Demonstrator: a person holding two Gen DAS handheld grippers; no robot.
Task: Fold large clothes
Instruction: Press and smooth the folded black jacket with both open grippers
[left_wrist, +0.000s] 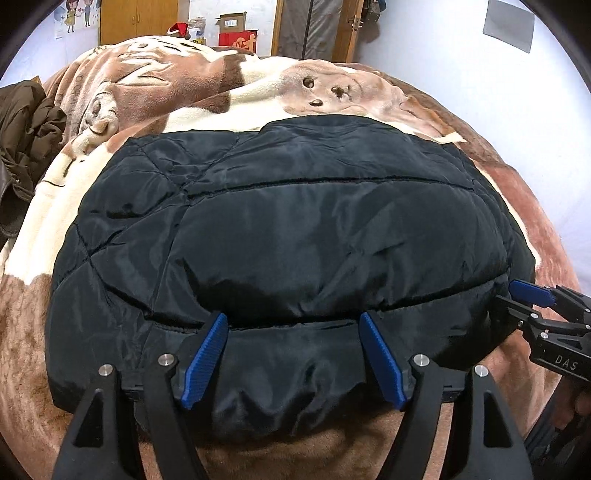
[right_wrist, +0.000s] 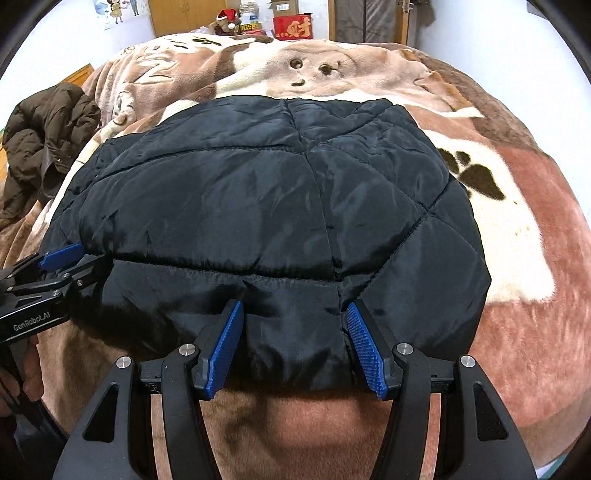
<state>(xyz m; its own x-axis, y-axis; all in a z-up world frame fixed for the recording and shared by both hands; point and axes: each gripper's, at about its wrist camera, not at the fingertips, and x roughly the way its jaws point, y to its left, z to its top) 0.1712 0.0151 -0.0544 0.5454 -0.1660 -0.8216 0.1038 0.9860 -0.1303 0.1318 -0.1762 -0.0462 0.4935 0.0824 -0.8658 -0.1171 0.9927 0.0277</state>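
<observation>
Brown-and-cream plush blanket (left_wrist: 258, 92) covers the bed beneath a folded black quilted jacket (left_wrist: 295, 229); a brown coat (right_wrist: 44, 125) lies heaped leftward. Left gripper (left_wrist: 293, 325) and right gripper (right_wrist: 293, 310) both straddle the jacket's near edge, jaws spread; wooden cabinets (left_wrist: 136, 18) and a red box (right_wrist: 293, 26) stand behind.

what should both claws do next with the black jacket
Probably close both claws on the near hem, then lift it and carry it toward the far edge. The jacket lies flat on the blanket. The left claw and right claw both stand open with the hem bunched between their fingers, so neither seems to grip it yet.
</observation>
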